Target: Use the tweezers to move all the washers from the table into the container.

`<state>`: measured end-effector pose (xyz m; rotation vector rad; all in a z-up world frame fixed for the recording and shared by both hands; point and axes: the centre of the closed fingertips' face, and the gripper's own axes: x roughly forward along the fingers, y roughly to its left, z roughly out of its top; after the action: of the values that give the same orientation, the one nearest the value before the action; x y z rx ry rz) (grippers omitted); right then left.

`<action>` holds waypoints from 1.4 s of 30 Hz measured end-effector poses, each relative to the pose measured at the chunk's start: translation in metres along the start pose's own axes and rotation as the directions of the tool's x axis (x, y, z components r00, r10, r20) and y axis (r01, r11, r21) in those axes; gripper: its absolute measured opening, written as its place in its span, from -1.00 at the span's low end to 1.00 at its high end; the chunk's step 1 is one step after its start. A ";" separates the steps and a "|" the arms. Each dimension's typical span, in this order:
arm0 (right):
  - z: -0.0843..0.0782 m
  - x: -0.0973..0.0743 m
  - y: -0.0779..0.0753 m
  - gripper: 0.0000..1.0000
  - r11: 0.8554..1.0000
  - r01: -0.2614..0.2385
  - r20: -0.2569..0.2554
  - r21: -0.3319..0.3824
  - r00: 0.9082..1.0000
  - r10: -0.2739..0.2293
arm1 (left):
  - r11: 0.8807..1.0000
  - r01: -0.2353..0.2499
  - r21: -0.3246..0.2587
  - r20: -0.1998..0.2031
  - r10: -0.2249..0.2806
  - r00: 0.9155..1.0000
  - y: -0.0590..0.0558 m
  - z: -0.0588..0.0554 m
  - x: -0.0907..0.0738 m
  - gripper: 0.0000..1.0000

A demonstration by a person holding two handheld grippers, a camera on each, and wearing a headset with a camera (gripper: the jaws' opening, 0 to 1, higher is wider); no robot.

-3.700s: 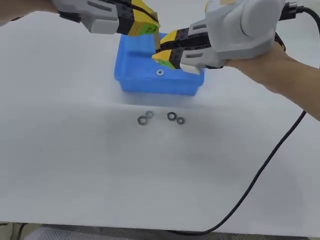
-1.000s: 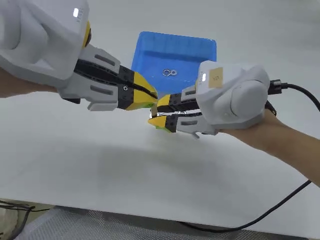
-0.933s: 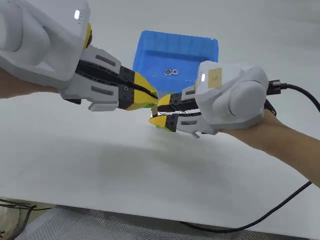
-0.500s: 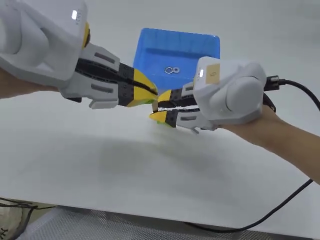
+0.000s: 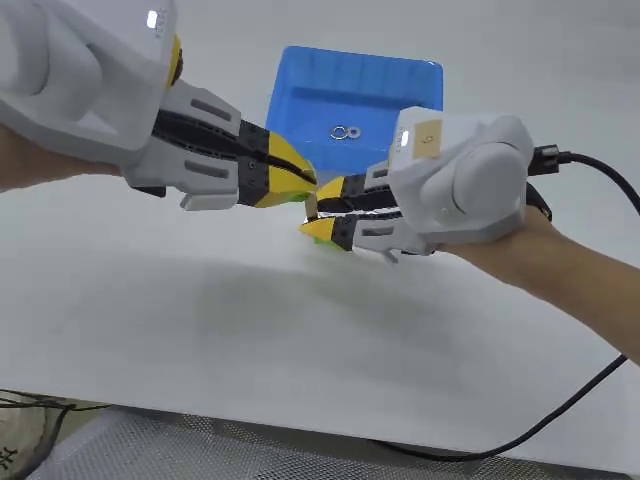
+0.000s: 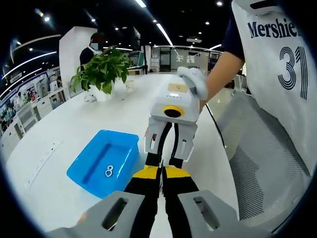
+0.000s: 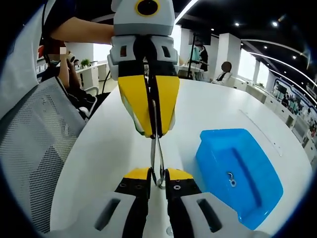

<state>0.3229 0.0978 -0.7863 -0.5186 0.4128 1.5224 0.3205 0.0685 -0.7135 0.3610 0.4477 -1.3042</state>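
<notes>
While left gripper and right gripper both pinch the tweezers, tip to tip just beside the container, they seem to be reseating the tool (my guess). Two washers lie inside the container.

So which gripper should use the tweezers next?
Right, probably. Both the right gripper and left gripper pinch the tweezers, but they stick forward from the right gripper's jaws, and the container lies close beside it.
</notes>
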 end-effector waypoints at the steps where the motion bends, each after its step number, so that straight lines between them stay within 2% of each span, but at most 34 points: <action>1: 0.000 0.000 0.000 -0.75 1.000 -0.001 -0.001 0.001 1.000 0.001 | 1.000 0.000 0.000 0.000 0.000 1.000 0.000 0.000 0.000 -0.89; 6: 0.000 0.000 0.001 -0.78 1.000 -0.001 -0.005 -0.002 1.000 0.001 | 1.000 0.005 -0.020 0.002 -0.005 1.000 0.001 0.001 0.001 -0.89; 12: 0.000 -0.001 0.001 -0.79 1.000 -0.002 -0.013 0.001 1.000 0.002 | 1.000 0.011 -0.015 -0.006 -0.011 1.000 -0.001 0.003 0.003 -0.89; 16: 0.000 -0.002 0.002 -0.79 1.000 -0.001 -0.022 -0.006 1.000 0.001 | 1.000 0.008 -0.018 -0.025 -0.009 1.000 0.001 0.000 0.001 -0.90; 24: 0.008 -0.011 0.004 -0.79 1.000 0.005 -0.008 -0.013 1.000 -0.005 | 1.000 0.008 -0.009 -0.027 -0.009 1.000 -0.002 0.010 -0.003 -0.90; 30: 0.018 -0.019 0.002 -0.79 1.000 0.010 0.011 -0.019 1.000 -0.010 | 1.000 0.013 0.010 -0.027 -0.012 1.000 -0.002 0.022 -0.009 -0.90; 36: 0.031 -0.032 -0.007 -0.80 0.999 0.036 0.038 -0.025 0.999 -0.035 | 1.000 0.005 0.027 -0.012 -0.005 1.000 0.006 0.038 -0.015 -0.90; 42: 0.045 -0.047 -0.023 -0.79 0.996 0.074 0.061 -0.050 0.996 -0.071 | 0.997 -0.005 0.079 0.004 0.005 1.000 0.017 0.058 -0.019 -0.90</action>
<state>0.3419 0.0851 -0.7212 -0.5232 0.3059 1.4778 0.3396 0.0592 -0.6537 0.4259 0.3925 -1.3204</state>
